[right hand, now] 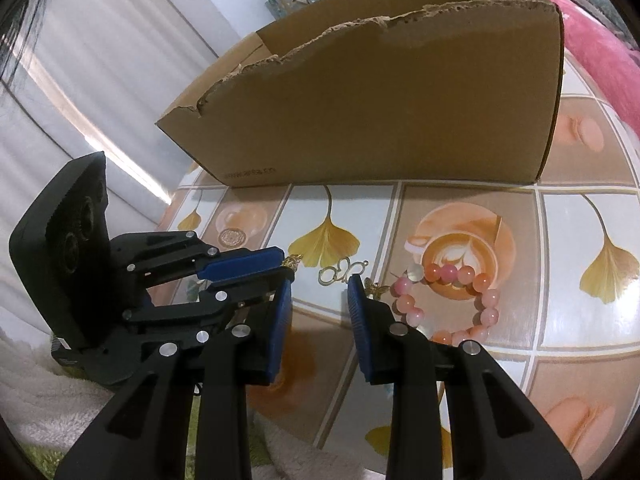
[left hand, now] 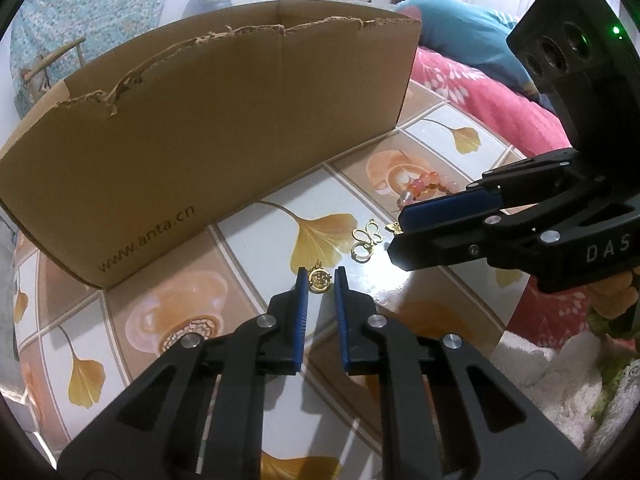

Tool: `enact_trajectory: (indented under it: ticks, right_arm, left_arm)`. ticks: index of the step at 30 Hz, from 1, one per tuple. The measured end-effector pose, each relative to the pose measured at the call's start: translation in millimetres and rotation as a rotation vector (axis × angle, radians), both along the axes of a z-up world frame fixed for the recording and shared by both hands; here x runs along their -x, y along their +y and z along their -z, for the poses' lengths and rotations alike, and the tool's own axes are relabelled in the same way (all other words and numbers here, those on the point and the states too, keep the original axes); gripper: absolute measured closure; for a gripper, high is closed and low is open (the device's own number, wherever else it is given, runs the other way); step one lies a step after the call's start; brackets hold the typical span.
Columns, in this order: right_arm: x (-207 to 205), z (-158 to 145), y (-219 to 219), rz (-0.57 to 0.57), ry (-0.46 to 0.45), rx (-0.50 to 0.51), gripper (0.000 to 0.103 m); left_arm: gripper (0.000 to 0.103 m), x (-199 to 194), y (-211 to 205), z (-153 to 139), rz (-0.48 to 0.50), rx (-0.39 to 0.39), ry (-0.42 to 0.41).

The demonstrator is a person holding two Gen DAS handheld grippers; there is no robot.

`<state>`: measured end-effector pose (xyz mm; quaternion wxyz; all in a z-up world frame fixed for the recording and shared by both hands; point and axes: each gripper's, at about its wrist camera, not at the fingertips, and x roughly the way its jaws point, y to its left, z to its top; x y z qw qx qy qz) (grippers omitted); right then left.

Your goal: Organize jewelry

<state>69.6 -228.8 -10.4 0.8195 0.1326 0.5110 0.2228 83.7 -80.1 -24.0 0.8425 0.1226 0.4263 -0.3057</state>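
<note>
Glossy ginkgo-leaf and coffee-cup prints cover the table [left hand: 248,216], with pale curtains at the far left of the right wrist view and a pink floral bedspread [left hand: 492,92] on the right of the left wrist view. At the left, running back across the table, stands a cardboard box [left hand: 208,128] with a torn upper edge and a printed web address low on its side; its open top shows only cardboard walls. In front of it, the left gripper [left hand: 322,276] sits low over the table with its blue pads apart, and a small round gold pendant [left hand: 320,280] lies on the table between their tips; whether the pads touch it I cannot tell. Just to the right lies a gold butterfly-outline charm [left hand: 368,238] with a small ring at its near end. Further right, the right gripper [left hand: 400,236] reaches in from the side, its jaws spread, with a tiny gold butterfly charm [right hand: 376,290] just beside one fingertip. Beyond that, near the right edge of the table, rests a pink and orange bead bracelet [right hand: 452,304], apart from both grippers.
</note>
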Motion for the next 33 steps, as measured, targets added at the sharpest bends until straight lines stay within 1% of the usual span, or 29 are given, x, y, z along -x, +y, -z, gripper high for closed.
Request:
enact_trajectory:
  ticks: [5,9,12,19,23,27,31,33]
  right_arm:
    - [0,0,0,0.0,0.003,0.009,0.074]
    - [0,1,2,0.002,0.002,0.013,0.074]
    - [-1,1,2,0.005,0.002,0.014,0.074]
    - [1,0,1,0.004,-0.006,0.026,0.074]
    - [1,-1,0,0.005,-0.006,0.027,0.074]
    - [2,-1,0,0.005,-0.006,0.026,0.074]
    - [2,0,-1,0.005,-0.005,0.025,0.074]
    - [2,0,-1,0.007,-0.003,0.023,0.074]
  left_arm:
    - [0.092,1,-4,1,0.017,-0.028,-0.017]
    - [0.094,2,-6,1,0.024,-0.045,-0.033]
    - [0.098,2,-4,1,0.023,-0.035,-0.03]
    - [0.099,7,-3,0,0.043,-0.034,-0.032]
    - [0.099,12,-3,1,0.057,-0.035,-0.021]
    - [0.099,16,0,-1,0.067,-0.019,-0.002]
    - [0.099,16,3,-7,0.051,0.008,-0.042]
    - [0.098,11,3,-8,0.043,0.015,-0.041]
